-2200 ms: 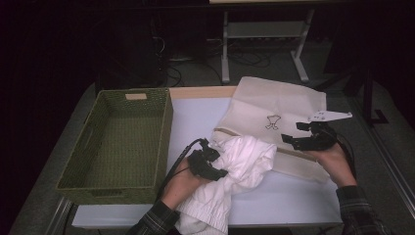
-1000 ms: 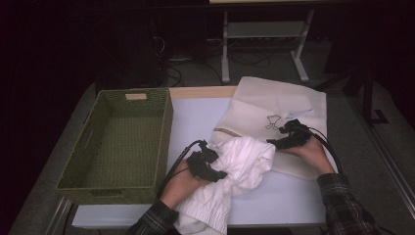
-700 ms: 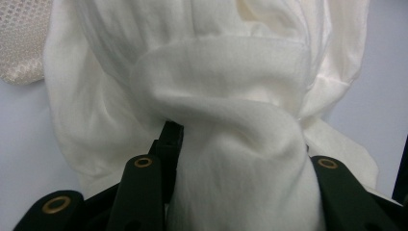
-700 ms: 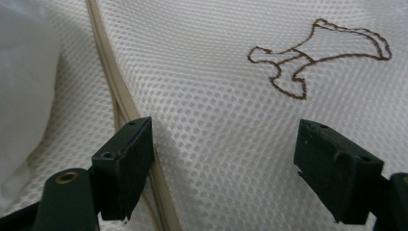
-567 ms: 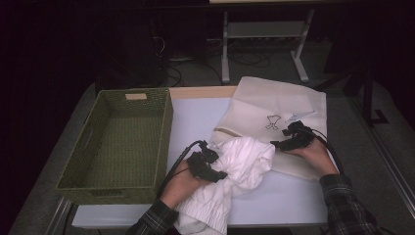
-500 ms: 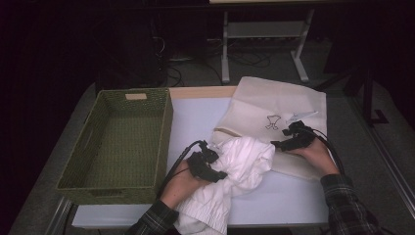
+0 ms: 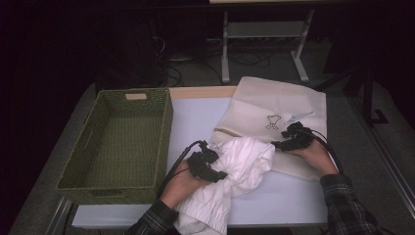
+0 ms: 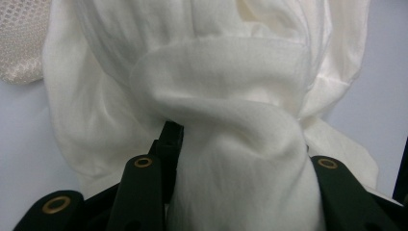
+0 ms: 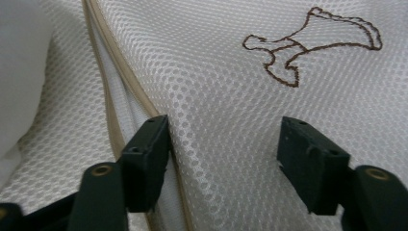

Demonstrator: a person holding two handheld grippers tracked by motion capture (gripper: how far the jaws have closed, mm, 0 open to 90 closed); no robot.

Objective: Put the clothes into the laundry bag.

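Note:
A crumpled white garment [image 7: 244, 161] lies at the table's front, partly over the mouth of a cream mesh laundry bag [image 7: 284, 103]. My left gripper [image 7: 218, 174] is shut on a thick twisted bunch of the garment [image 8: 216, 72], which fills the gap between its jaws [image 8: 245, 159]. My right gripper [image 7: 277, 144] rests on the bag [image 9: 216, 57] beside its tan zip edge [image 9: 115, 67]. Its jaws have just been closing. They still stand apart [image 9: 226, 144], with a hump of mesh between them and the left one at the bag's opening. A brown stitched emblem [image 9: 312, 43] sits just beyond.
A green woven basket [image 7: 169, 122] stands empty on the left of the pale table [image 7: 195, 117]. The garment's tail hangs over the front edge [image 7: 205, 215]. Behind the table are a dark floor and a white frame's legs [image 7: 225, 49].
My right gripper has come in from the bag's right side, down and left to the bag's opening, and its jaws stand narrower. The left gripper and the garment have kept still.

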